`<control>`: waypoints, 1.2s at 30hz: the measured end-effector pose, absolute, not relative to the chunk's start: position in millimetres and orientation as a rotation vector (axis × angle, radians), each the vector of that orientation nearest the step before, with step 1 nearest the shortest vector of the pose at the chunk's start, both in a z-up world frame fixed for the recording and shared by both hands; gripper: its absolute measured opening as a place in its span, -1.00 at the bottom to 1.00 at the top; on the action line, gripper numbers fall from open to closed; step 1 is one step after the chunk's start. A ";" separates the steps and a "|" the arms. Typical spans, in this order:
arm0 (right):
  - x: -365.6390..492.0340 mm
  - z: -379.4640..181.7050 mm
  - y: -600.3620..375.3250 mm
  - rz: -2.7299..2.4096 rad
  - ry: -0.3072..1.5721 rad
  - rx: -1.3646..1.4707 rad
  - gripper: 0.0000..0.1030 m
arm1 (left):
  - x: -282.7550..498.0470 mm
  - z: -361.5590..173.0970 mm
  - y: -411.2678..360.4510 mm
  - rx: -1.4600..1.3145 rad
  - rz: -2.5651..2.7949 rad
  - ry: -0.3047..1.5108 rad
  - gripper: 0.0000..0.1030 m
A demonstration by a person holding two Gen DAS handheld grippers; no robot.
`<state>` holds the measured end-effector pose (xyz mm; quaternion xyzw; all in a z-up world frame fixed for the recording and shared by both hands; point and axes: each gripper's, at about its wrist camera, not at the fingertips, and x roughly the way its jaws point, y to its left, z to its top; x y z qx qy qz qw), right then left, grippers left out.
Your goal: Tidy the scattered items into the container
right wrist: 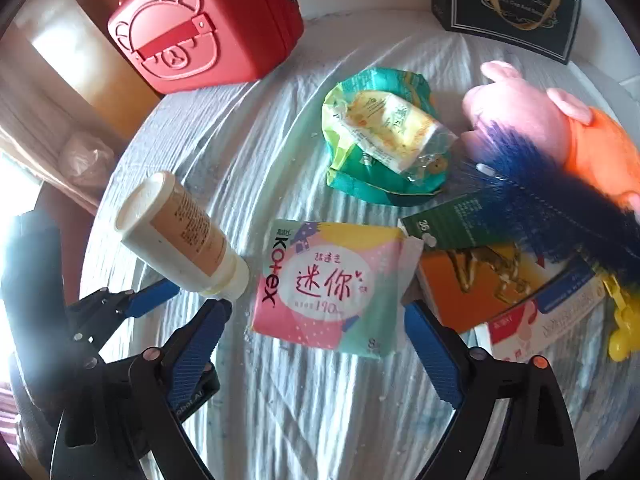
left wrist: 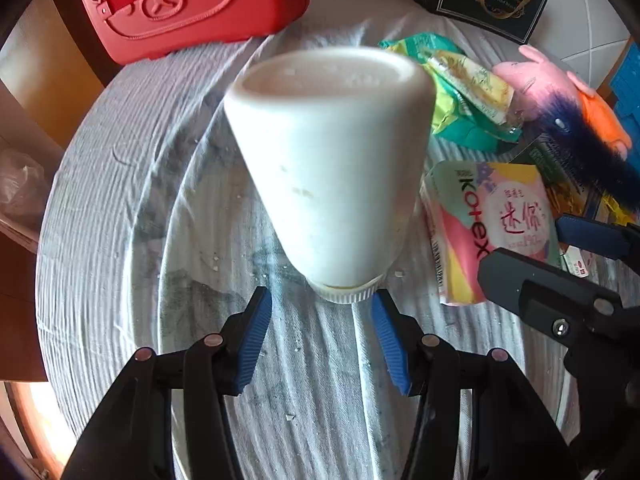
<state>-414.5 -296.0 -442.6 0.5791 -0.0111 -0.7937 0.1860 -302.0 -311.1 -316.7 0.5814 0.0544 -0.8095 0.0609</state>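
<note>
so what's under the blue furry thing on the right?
The blue furry thing lies over a dark green box and an orange box, and across the pink and orange plush. How far the boxes run beneath it is covered.

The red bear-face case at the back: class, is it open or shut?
Shut. The red bear-face case has its halves together, with the strap lying across its front.

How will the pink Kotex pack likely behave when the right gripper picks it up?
The Kotex pack looks like a soft film pouch, so it will probably squash and sag rather than stay stiff. Its flat, thin shape suggests that it is light. The glossy wrapper may slip in a loose grip.
</note>
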 end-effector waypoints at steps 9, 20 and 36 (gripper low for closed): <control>-430.2 -480.3 -302.2 -2.214 -0.027 1.750 0.68 | -308.3 -315.7 -311.5 1.719 -2.522 0.175 -0.18; -402.0 -437.5 -273.0 -2.292 -0.074 1.639 0.57 | -284.1 -279.3 -314.5 1.638 -2.551 0.185 -0.71; -430.9 -425.9 -258.5 -2.352 -0.083 1.577 0.57 | -384.1 -258.3 -331.1 1.523 -2.528 0.317 0.15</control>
